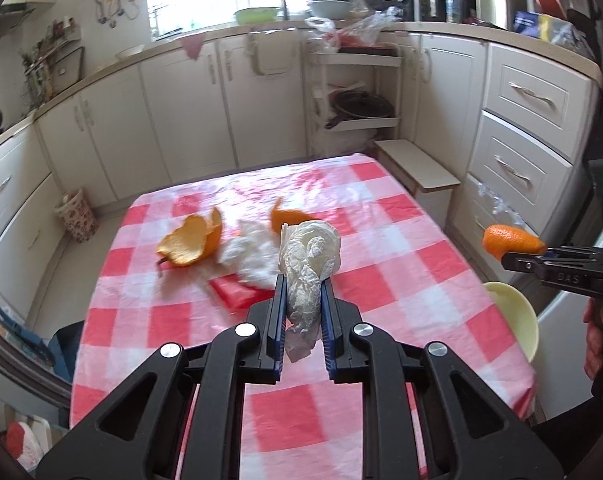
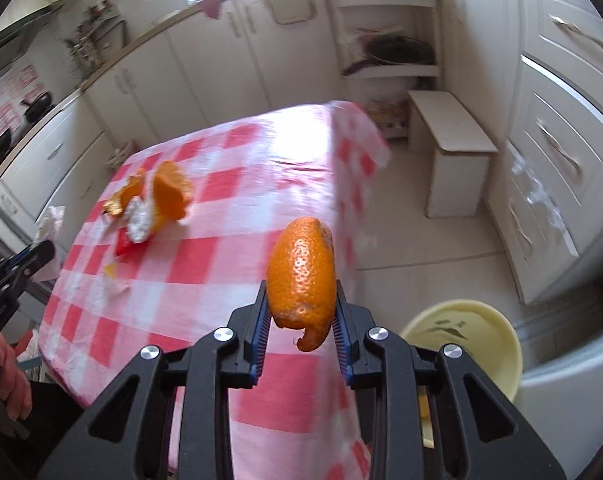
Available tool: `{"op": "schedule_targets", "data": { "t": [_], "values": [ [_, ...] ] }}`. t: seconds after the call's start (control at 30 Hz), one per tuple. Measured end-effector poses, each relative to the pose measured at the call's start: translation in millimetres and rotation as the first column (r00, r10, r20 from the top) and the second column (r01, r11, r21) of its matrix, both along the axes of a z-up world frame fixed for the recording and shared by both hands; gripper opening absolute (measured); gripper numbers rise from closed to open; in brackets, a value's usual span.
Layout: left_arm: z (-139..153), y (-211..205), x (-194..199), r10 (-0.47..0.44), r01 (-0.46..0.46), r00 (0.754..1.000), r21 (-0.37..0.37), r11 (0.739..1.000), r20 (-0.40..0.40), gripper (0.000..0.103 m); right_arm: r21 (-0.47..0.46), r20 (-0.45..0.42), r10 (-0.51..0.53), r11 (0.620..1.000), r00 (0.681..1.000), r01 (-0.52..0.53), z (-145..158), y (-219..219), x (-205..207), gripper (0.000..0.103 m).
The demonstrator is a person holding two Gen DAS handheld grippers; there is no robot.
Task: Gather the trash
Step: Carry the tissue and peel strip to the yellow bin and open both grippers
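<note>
Presently held, item one: a crumpled white paper tissue, clamped between the blue-padded fingers of the left gripper, raised above the table with its lower end hanging down between the fingers.

Item two: a curled piece of orange peel, pebbled skin outward, pinched between the fingers of the right gripper, raised over the table's near right edge.

Item three: a pale yellow plastic bowl, standing low beside the table at the right, just under and to the right of the right gripper; a few dark scraps lie inside.

Left on the table, which is covered by a red-and-white checked cloth: a large cupped piece of orange peel at the far left; a second crumpled white tissue just beside it; a smaller orange peel strip behind the held tissue; a flat red wrapper partly under the loose tissue.

Surroundings: cream kitchen cabinets and a small white step stool on the floor.
</note>
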State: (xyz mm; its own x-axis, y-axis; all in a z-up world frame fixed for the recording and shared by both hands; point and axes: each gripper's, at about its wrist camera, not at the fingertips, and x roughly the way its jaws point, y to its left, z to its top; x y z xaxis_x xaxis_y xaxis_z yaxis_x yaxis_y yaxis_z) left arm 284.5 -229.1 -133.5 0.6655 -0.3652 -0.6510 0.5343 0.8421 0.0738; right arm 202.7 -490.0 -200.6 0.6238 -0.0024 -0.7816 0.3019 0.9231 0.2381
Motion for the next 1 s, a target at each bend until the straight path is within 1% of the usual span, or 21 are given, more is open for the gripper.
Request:
{"op": "schedule_targets", "data": {
  "t": [0.1, 0.2, 0.23, 0.27, 0.3, 0.33, 0.37, 0.43, 0.47, 0.53, 0.6, 0.7, 0.77, 0.8, 0.83, 0.87, 0.9, 0.93, 0.97, 1.0],
  "values": [
    [-5, -29, -11, -0.063, 0.063, 0.998, 0.007, 0.998, -0.006, 0.015, 0.016, -0.06, -0.079, 0.997, 0.995, 0.08, -16, -28, -11, 0.029],
    [-12, -55, -19, -0.109, 0.11, 0.994, 0.008, 0.994, -0.031, 0.015, 0.066, -0.139, -0.155, 0.984, 0.978, 0.165, -40, -60, -21, 0.031],
    [-14, -65, -21, -0.121, 0.121, 0.992, 0.01, 0.993, -0.042, 0.015, 0.082, -0.166, -0.173, 0.979, 0.971, 0.189, -48, -69, -24, 0.036],
    [-17, -73, -24, -0.13, 0.131, 0.99, 0.01, 0.991, -0.057, 0.015, 0.103, -0.2, -0.204, 0.968, 0.958, 0.228, -58, -81, -28, 0.047],
    [-18, -81, -27, -0.139, 0.14, 0.988, 0.01, 0.99, -0.069, 0.015, 0.125, -0.227, -0.228, 0.957, 0.947, 0.26, -65, -91, -32, 0.054],
    [-19, -91, -31, -0.153, 0.154, 0.985, 0.01, 0.988, -0.08, 0.015, 0.15, -0.234, -0.262, 0.942, 0.936, 0.301, -69, -100, -38, 0.06],
    [-20, -99, -36, -0.163, 0.164, 0.983, 0.009, 0.986, -0.083, 0.015, 0.184, -0.226, -0.297, 0.922, 0.928, 0.34, -68, -109, -45, 0.06],
    [-23, -119, -49, -0.192, 0.193, 0.975, -0.004, 0.981, -0.109, 0.015, 0.243, -0.177, -0.327, 0.9, 0.929, 0.363, -55, -118, -54, 0.061],
    [-25, -129, -56, -0.206, 0.207, 0.97, -0.01, 0.978, -0.128, 0.015, 0.257, -0.136, -0.334, 0.897, 0.933, 0.359, -44, -120, -57, 0.063],
    [-33, -153, -68, -0.234, 0.235, 0.958, -0.014, 0.972, -0.168, 0.015, 0.266, -0.054, -0.349, 0.898, 0.936, 0.35, -24, -123, -61, 0.065],
    [-42, -176, -80, -0.26, 0.263, 0.944, -0.013, 0.965, -0.201, 0.015, 0.27, 0.058, -0.361, 0.903, 0.931, 0.334, 2, -121, -66, 0.068],
    [-59, -210, -93, -0.294, 0.301, 0.916, -0.016, 0.953, -0.273, 0.015, 0.23, 0.21, -0.373, 0.917, 0.904, 0.325, 39, -114, -78, 0.073],
    [-74, -234, -96, -0.31, 0.325, 0.889, -0.013, 0.946, -0.338, 0.015, 0.194, 0.302, -0.375, 0.924, 0.876, 0.329, 61, -108, -88, 0.078],
    [-83, -248, -96, -0.311, 0.333, 0.873, -0.007, 0.943, -0.375, 0.016, 0.18, 0.334, -0.374, 0.926, 0.865, 0.331, 69, -110, -90, 0.079],
    [-92, -260, -95, -0.305, 0.332, 0.863, -0.001, 0.943, -0.403, 0.022, 0.165, 0.364, -0.372, 0.928, 0.854, 0.334, 75, -110, -93, 0.08],
    [-101, -271, -92, -0.292, 0.329, 0.849, 0.008, 0.944, -0.44, 0.033, 0.148, 0.383, -0.37, 0.929, 0.846, 0.34, 80, -109, -95, 0.081],
    [-107, -280, -90, -0.281, 0.324, 0.84, 0.014, 0.946, -0.463, 0.039, 0.139, 0.388, -0.368, 0.93, 0.845, 0.341, 83, -112, -94, 0.081],
    [-111, -286, -87, -0.261, 0.31, 0.843, 0.028, 0.95, -0.47, 0.046, 0.136, 0.388, -0.37, 0.929, 0.844, 0.344, 83, -113, -93, 0.081],
    [-111, -288, -85, -0.248, 0.299, 0.85, 0.037, 0.954, -0.466, 0.048, 0.143, 0.383, -0.374, 0.927, 0.844, 0.346, 82, -115, -92, 0.081],
    [-109, -288, -86, -0.246, 0.295, 0.851, 0.035, 0.955, -0.464, 0.049, 0.162, 0.378, -0.382, 0.924, 0.843, 0.346, 80, -118, -92, 0.081]
  ]
}}
